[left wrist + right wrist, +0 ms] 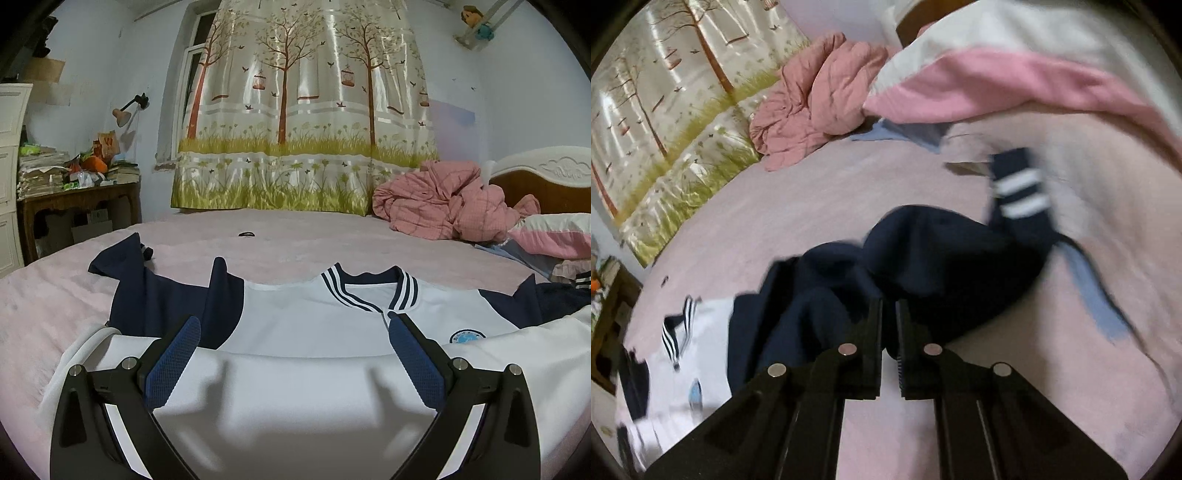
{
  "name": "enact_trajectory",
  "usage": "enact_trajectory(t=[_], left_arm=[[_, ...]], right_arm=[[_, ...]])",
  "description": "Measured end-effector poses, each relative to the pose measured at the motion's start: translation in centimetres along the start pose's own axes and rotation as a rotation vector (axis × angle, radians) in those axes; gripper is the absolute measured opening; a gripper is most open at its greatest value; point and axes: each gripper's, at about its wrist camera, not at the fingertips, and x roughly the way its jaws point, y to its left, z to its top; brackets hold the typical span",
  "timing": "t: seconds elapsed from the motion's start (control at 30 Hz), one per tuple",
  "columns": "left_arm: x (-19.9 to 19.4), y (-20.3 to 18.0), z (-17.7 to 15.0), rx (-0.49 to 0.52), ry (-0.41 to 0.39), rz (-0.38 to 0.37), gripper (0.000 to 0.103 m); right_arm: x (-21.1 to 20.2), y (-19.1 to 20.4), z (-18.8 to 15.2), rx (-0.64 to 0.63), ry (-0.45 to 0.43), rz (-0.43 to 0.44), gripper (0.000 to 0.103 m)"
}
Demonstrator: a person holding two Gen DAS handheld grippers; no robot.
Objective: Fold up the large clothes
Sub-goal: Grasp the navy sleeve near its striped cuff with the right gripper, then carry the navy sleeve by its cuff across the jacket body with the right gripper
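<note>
Your right claw (889,325) is clenched on the navy sleeve (923,266) of the white-and-navy jacket (314,325) spread on the pink bed (258,236), apparently ready to fold it inward, while your released left claw (293,354) hovers over its white hem.

A lived-in home bedroom is showing here: a wide bed (258,236) under a pale pink sheet is filling the middle, with a carved white-and-wood headboard (546,173) standing at its far right end. A crumpled pink quilt (443,199) and a pink-and-white pillow (554,236) are lying near that headboard, while a curtain (303,110) printed with trees and birdcages is hanging over the window behind. A dark wooden side table (77,199) is carrying stacked papers and clutter by the left wall, under a wall-mounted lamp (129,109).
</note>
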Motion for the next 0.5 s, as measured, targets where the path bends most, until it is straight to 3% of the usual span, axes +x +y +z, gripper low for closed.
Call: enact_trajectory(t=[0.13, 0.2, 0.23, 0.3, 0.37, 0.5], left_arm=[[-0.3, -0.1, 0.1, 0.017, -0.010, 0.006, 0.103], [-0.4, -0.2, 0.2, 0.024, -0.014, 0.008, 0.103], [-0.5, -0.2, 0.2, 0.026, -0.016, 0.008, 0.103], [-0.5, -0.2, 0.2, 0.026, -0.015, 0.008, 0.103], [-0.5, -0.2, 0.2, 0.026, -0.014, 0.007, 0.103], [-0.5, -0.2, 0.2, 0.026, -0.009, 0.006, 0.103]], right_arm=[[-1.9, -2.6, -2.4, -0.017, 0.040, 0.000, 0.006], [-1.5, -3.6, -3.6, 0.000, 0.087, 0.068, 0.014], [-1.3, -4.1, -3.9, 0.018, 0.088, 0.068, 0.020], [-1.4, -5.3, -4.1, 0.067, 0.052, 0.033, 0.054], [-1.8, -6.5, -3.5, 0.119, -0.024, 0.015, 0.056], [-0.8, -7.5, -0.9, 0.117, -0.052, -0.047, 0.056]])
